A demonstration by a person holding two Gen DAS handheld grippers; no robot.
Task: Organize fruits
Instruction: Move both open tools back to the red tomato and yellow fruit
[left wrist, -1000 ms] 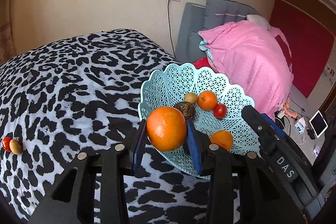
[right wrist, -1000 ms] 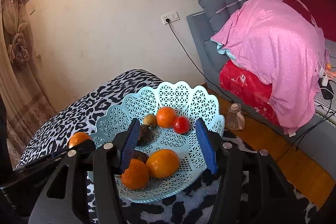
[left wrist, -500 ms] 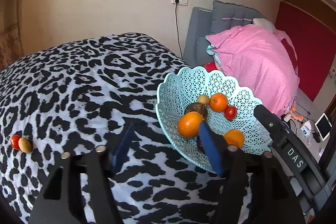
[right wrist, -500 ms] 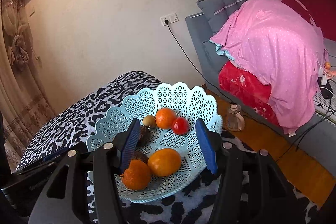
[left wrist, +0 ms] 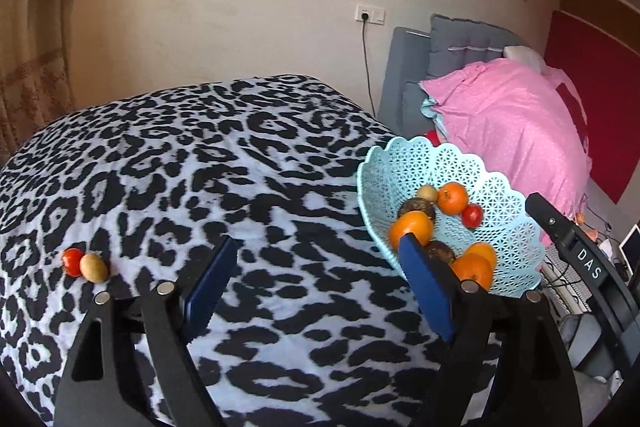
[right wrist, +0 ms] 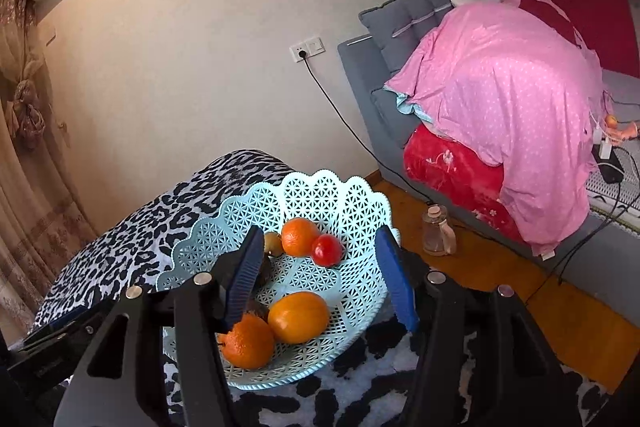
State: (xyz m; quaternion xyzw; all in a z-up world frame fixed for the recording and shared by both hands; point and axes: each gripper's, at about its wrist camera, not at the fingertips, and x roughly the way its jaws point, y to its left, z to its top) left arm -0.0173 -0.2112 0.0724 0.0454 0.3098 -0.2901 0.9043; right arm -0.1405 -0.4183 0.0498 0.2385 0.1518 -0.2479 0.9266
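Fruit sat mostly in the pale blue lattice basket (right wrist: 328,195), which stood at the edge of the leopard-print surface (left wrist: 200,155); whether that was a bed or a covered table could not be told. Inside the basket: two oranges at the near side, a rougher orange (right wrist: 248,345) touching a smoother orange (right wrist: 298,317); behind them a third orange (right wrist: 298,237) with a red fruit (right wrist: 327,250) pressed against it and a small yellow-green fruit (right wrist: 273,243) on its other side. A dark brown fruit (left wrist: 418,207) lay toward the middle, partly hidden in the right wrist view. In the left wrist view a further orange (left wrist: 412,229) rested on the basket's near wall.

Two stray fruits stayed out on the print, well apart from the basket: a small red fruit (left wrist: 72,261) touching a tan oval fruit (left wrist: 94,267).

Left hand-held gripper (left wrist: 316,275) was spread wide and held nothing, above the print just beside the basket, one blue pad (left wrist: 424,283) overlapping the basket's rim in view. Right hand-held gripper (right wrist: 320,271) was also wide and empty, poised over the basket, framing the fruit between its fingers.

Beyond: a grey sofa (right wrist: 384,67) heaped with a pink quilt (right wrist: 508,99) over a red blanket (right wrist: 452,171), a glass bottle (right wrist: 436,231) on the wooden floor (right wrist: 500,279), a wall socket (right wrist: 306,49) with a black cord.
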